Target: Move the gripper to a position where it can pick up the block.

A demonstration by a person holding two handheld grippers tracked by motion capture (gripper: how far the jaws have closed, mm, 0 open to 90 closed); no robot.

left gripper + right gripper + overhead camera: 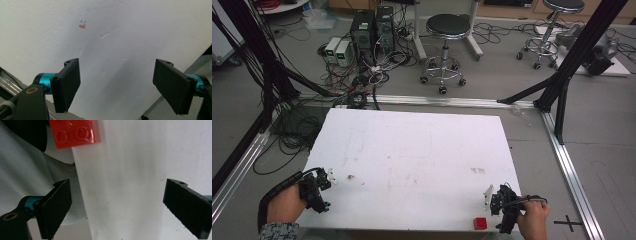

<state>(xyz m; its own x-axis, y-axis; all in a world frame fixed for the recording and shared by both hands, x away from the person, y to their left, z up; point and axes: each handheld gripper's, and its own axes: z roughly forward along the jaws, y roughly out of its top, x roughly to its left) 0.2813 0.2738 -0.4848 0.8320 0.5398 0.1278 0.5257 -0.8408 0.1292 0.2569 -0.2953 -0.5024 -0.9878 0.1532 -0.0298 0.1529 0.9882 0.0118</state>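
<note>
At table's near edge, red brick lies just beside right gripper — on its inner, person-ward side, studs up. Right jaws wide, empty; left gripper also wide, well apart — right hand is nearer.

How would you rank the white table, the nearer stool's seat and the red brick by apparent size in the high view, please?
1. Table
2. Stool seat, though it stands farther off
3. Brick

One red brick, two stools
</note>
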